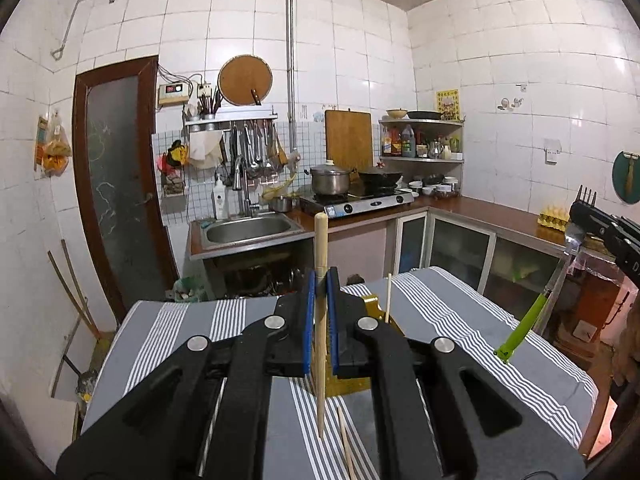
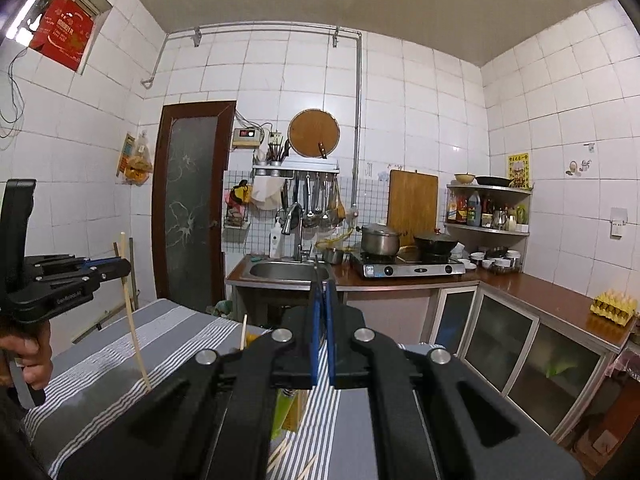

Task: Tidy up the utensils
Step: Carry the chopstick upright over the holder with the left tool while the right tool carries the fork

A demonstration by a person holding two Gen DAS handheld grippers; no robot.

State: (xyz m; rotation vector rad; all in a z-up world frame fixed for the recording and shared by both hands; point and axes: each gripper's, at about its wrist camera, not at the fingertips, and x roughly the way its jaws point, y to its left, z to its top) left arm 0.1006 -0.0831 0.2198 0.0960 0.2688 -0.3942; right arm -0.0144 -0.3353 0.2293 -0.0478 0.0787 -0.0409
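A: Utensils are spread between the two grippers and a table covered by a grey cloth with white stripes (image 1: 440,312). What is seen on the table itself?

B: A yellow holder (image 1: 370,306) is found near the middle of the cloth, toward its far edge, partly hidden behind the left gripper. One thin wooden stick (image 1: 388,298) is stood upright in it. More chopsticks (image 1: 345,440) are laid flat on the cloth toward the near edge.

A: How is the left gripper (image 1: 320,284) set?

B: Its blue pads are pressed together on a single wooden chopstick (image 1: 320,320). The chopstick is held almost upright, its thick end raised above the jaws and its thin tip hung above the near part of the cloth; contact with the cloth cannot be told.

A: And the right gripper (image 2: 322,286)?

B: Its jaws are drawn nearly shut, and a fork (image 1: 532,312) with a green handle is clamped near its metal neck. From the left wrist view the tines are seen above the jaws at the right edge of the table, and the handle is slanted down toward the cloth. In the right wrist view only a strip of green is shown beneath the gripper body.

A: Is anything seen of the person?

B: A hand (image 2: 28,356) is wrapped around the left gripper's handle, at the left edge of the right wrist view.
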